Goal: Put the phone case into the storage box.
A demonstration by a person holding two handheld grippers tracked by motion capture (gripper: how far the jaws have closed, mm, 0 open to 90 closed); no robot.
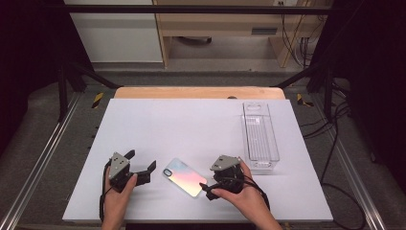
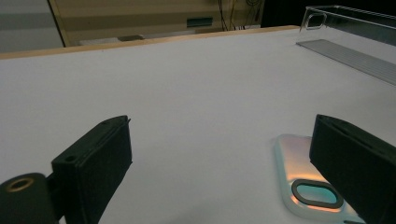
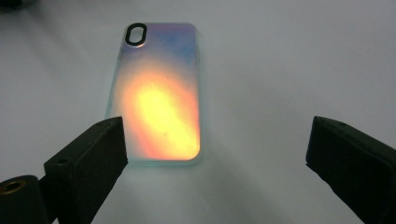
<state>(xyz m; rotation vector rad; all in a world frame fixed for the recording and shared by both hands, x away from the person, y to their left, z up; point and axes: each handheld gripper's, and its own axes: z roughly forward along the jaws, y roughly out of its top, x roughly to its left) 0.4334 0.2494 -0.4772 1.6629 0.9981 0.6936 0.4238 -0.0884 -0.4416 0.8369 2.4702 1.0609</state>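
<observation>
- The phone case [image 1: 185, 177] lies flat on the white tabletop [image 1: 191, 124], back up, between the two claws.
- Left claw [image 1: 141, 163]: jaws wide apart, nothing between them; the case's camera-hole end sits just beside its right jaw in the left gripper view.
- Right claw [image 1: 205, 188]: jaws apart, at the case's lower end, not pressing it.
- A clear tray [image 1: 260, 139] stands near the tabletop's right edge, apart from the case.

Phone case [image 3: 159, 93], frame centre: glossy iridescent plastic, smooth, translucent pale rim. Table top [image 1: 191, 124]: matt white sheet, smooth; pale wood edge behind. Bin [image 1: 260, 136], right: clear hard plastic, ribbed floor. Gripper pads [image 3: 88, 158]: matt black.
</observation>
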